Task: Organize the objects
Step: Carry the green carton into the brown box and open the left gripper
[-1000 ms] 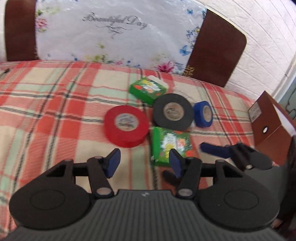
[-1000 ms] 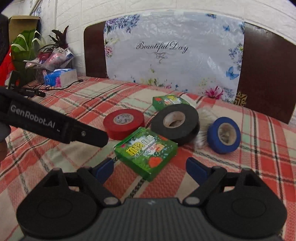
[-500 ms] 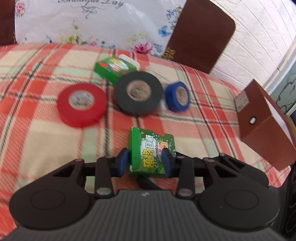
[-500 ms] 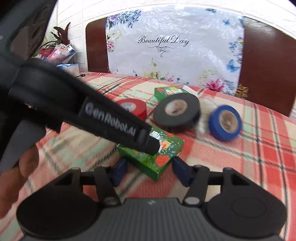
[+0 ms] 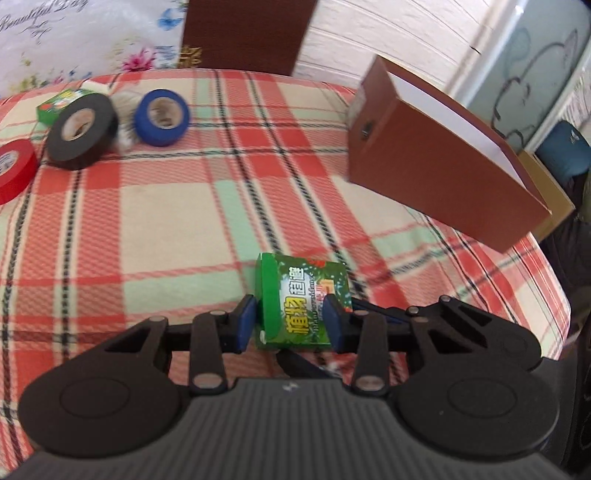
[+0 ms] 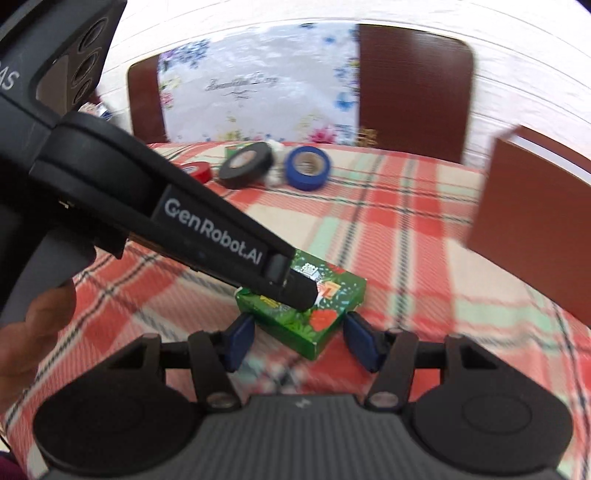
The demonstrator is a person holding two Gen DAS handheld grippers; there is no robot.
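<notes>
My left gripper (image 5: pixel 289 325) is shut on a green printed box (image 5: pixel 301 301) and holds it above the plaid cloth. In the right wrist view the same green box (image 6: pixel 317 314) sits between the blue pads of my right gripper (image 6: pixel 301 341), which stands open around it without touching. The left gripper's black finger (image 6: pixel 221 236) crosses that view and clamps the box. A brown open box (image 5: pixel 436 155) stands to the right, also in the right wrist view (image 6: pixel 535 221).
Black tape (image 5: pixel 81 133), blue tape (image 5: pixel 162 116), red tape (image 5: pixel 13 173) and a second green box (image 5: pixel 55 105) lie at the far left of the plaid tablecloth (image 5: pixel 184 206). A chair back (image 5: pixel 247 33) stands behind the table.
The left gripper has carried the green box rightward, away from the tape rolls and toward the brown box. The right gripper has followed, still open around it.
</notes>
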